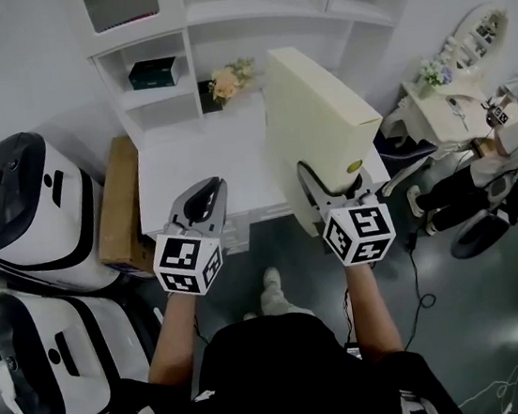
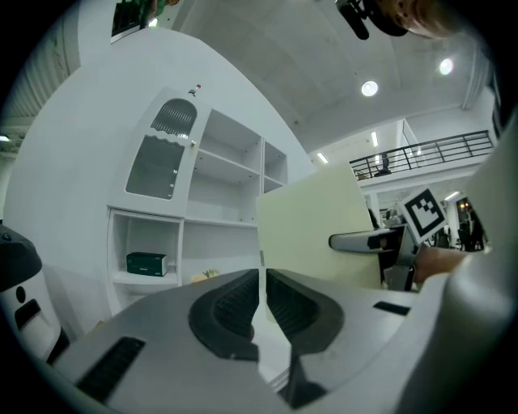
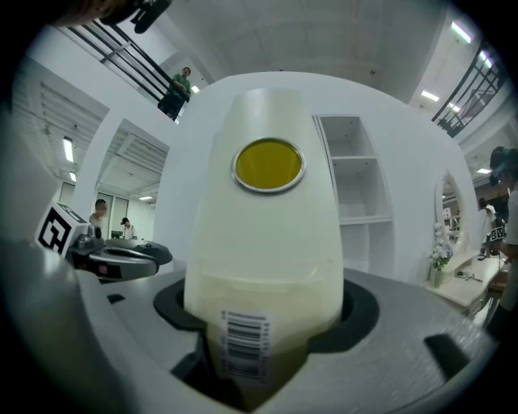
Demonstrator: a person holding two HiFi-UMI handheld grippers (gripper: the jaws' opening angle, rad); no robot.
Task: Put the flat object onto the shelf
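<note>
The white shelf unit (image 1: pixel 216 27) stands against the wall behind a white desk (image 1: pixel 187 163); both bare forearms reach forward side by side, roughly level, towards it; the flat cream box (image 1: pixel 318 113) is up in the right gripper (image 1: pixel 334 184), over the desk's right edge and short of the shelves; it stands on edge, broad faces turned left and right, long axis running away from the person and rising towards the shelf; its narrow near edge, with a barcode and a round yellow sticker, sits between the jaws, which are clamped on it; the left gripper (image 1: pixel 205 189) hangs over the desk's front edge, fingers pressed together on nothing; a small green box (image 1: pixel 152 73) sits in a left-hand shelf compartment.
</note>
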